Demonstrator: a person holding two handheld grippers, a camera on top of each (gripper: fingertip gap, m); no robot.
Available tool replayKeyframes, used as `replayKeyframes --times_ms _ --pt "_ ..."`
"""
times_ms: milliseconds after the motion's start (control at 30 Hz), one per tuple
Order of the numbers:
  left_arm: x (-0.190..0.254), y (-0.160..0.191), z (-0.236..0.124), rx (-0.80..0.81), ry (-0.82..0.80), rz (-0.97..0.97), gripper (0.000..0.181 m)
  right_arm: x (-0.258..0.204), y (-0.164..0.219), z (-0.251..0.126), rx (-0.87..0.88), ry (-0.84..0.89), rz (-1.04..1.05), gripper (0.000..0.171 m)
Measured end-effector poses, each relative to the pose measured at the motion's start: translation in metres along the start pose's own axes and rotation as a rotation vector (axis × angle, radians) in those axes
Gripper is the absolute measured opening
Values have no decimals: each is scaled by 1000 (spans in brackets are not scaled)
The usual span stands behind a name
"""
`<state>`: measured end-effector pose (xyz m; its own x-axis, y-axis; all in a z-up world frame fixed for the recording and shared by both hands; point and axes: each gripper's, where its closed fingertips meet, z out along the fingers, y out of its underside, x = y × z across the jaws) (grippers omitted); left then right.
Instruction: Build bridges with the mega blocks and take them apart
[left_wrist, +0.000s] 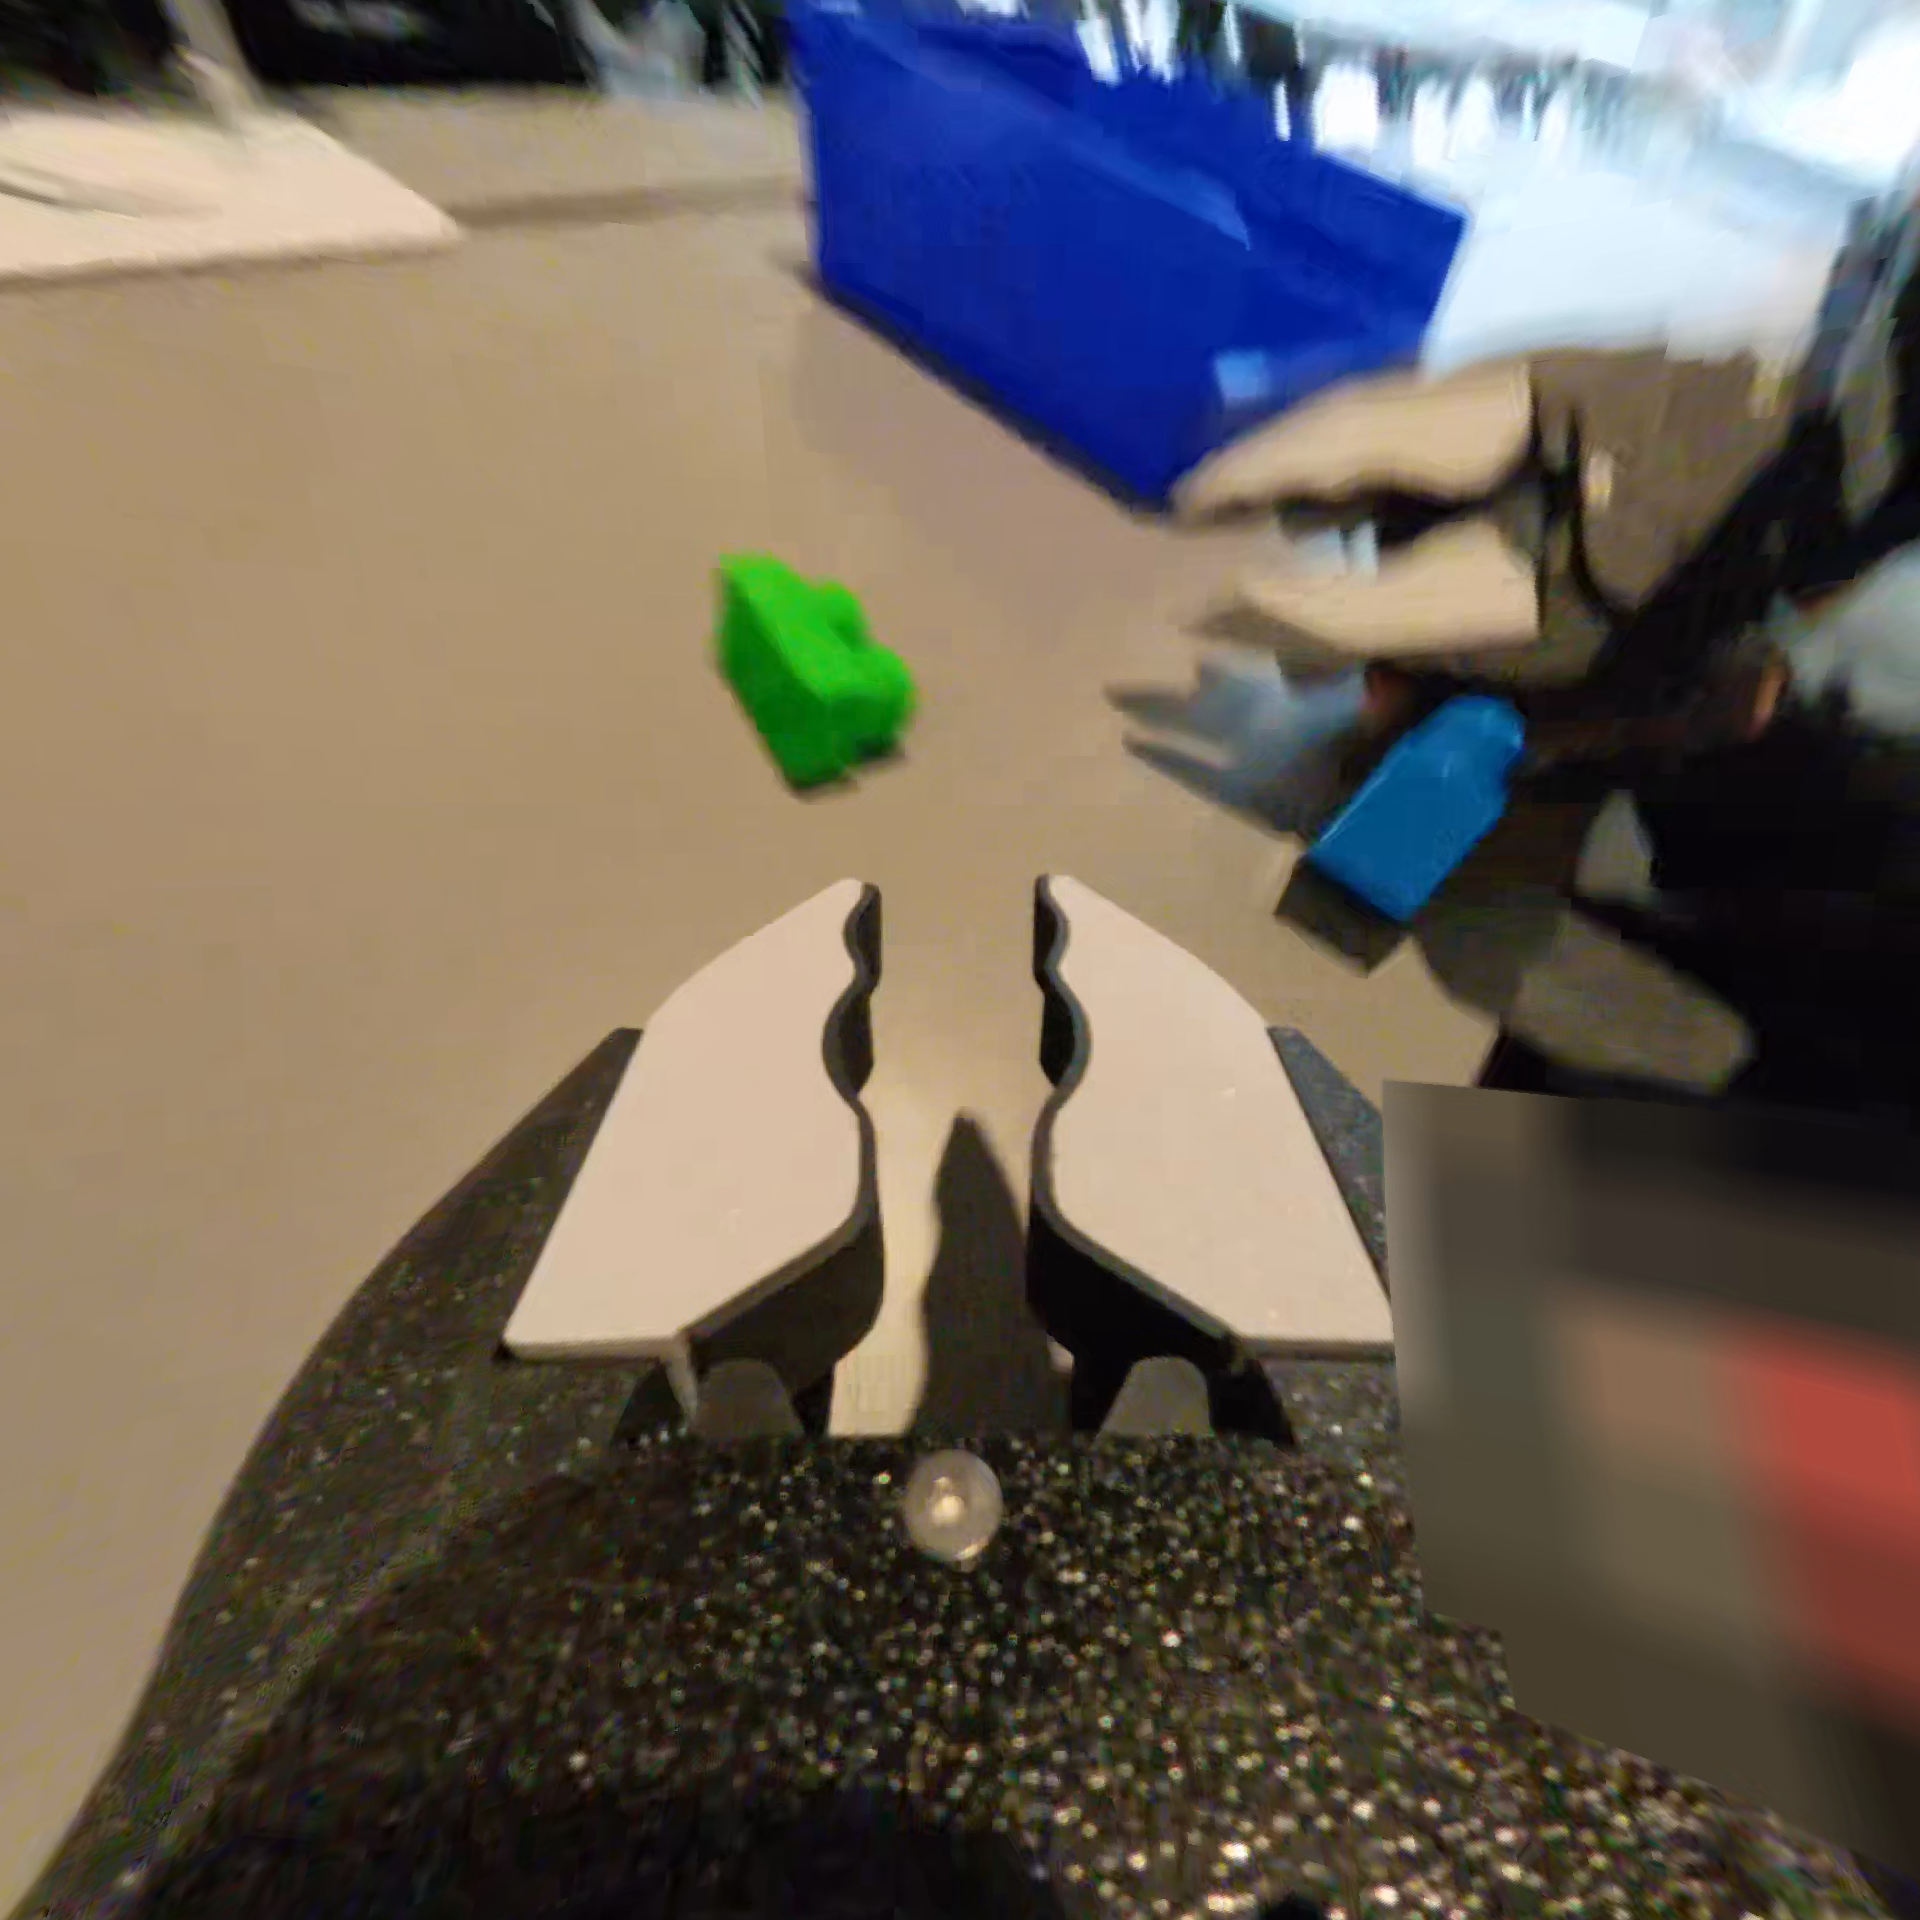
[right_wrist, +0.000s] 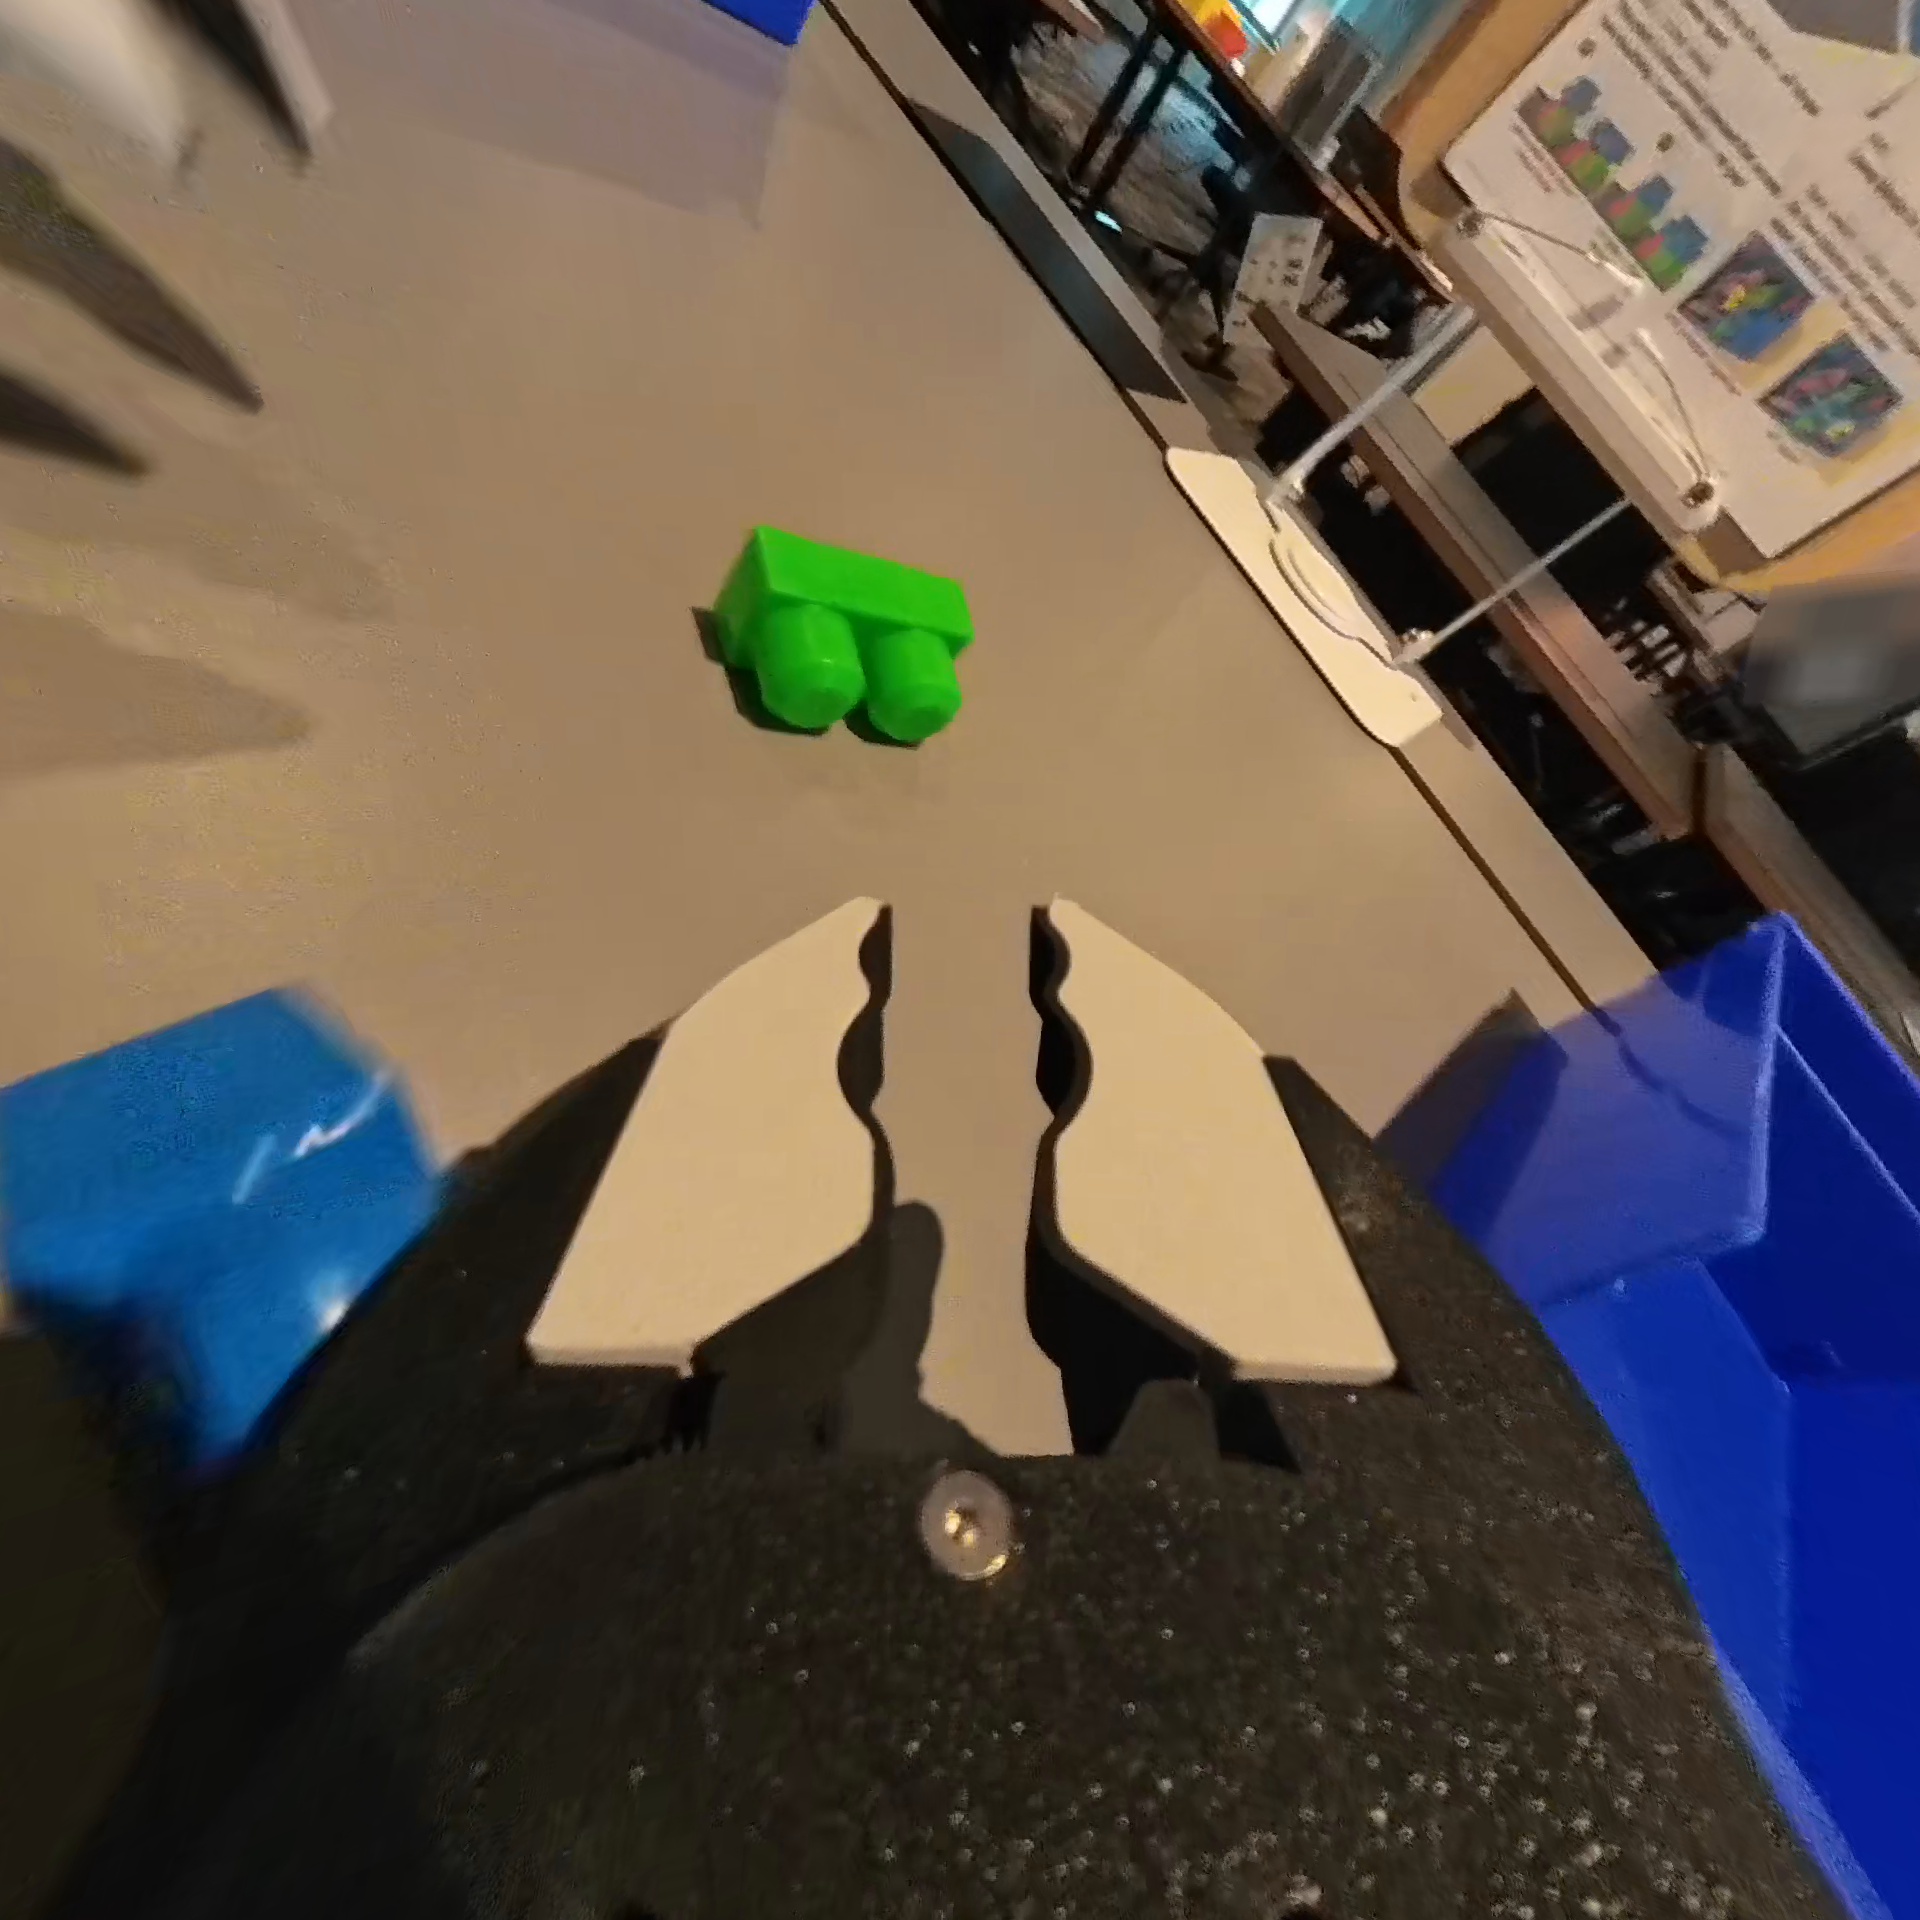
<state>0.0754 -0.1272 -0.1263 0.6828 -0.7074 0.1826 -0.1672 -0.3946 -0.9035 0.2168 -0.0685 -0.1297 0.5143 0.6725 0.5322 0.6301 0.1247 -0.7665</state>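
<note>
A green two-stud block (left_wrist: 810, 670) lies on its side on the tan table, ahead of both grippers; in the right wrist view (right_wrist: 847, 639) its studs face the camera. A blue block (left_wrist: 1413, 810) sits low at the right, under the blurred right gripper (left_wrist: 1340, 540). In the right wrist view the blue block (right_wrist: 197, 1195) is blurred beside the gripper body, not between the fingers. My left gripper (left_wrist: 956, 899) is a little open and empty. My right gripper (right_wrist: 961, 914) is a little open and empty.
A blue bin (left_wrist: 1091, 281) stands behind the blocks; in the right wrist view its wall (right_wrist: 1714, 1247) is close on the right. The table's edge (right_wrist: 1299, 623) runs along the right, with a white stand base (right_wrist: 1299, 592) and a printed sheet (right_wrist: 1714, 260). One gripper's finger ends stand about 15 cm off the other's.
</note>
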Motion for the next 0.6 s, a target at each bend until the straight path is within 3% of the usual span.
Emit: replayKeyframes --times_ms 33,100,233,400,500,600 --pt "14 16 9 -98 -17 63 33 1 3 -4 -17 0 16 25" --pt "20 22 15 -136 -153 175 52 14 17 -10 -87 65 85 24" --pt "51 15 22 -53 -191 275 43 19 41 -9 -218 168 41 24" --pt "59 25 26 -116 -152 327 42 16 35 -12 -174 178 9 21" --pt "61 26 28 -124 -126 311 42 18 34 -28 -113 167 70 20" --pt "62 29 31 -155 -110 323 40 35 55 -60 -118 195 151 20"
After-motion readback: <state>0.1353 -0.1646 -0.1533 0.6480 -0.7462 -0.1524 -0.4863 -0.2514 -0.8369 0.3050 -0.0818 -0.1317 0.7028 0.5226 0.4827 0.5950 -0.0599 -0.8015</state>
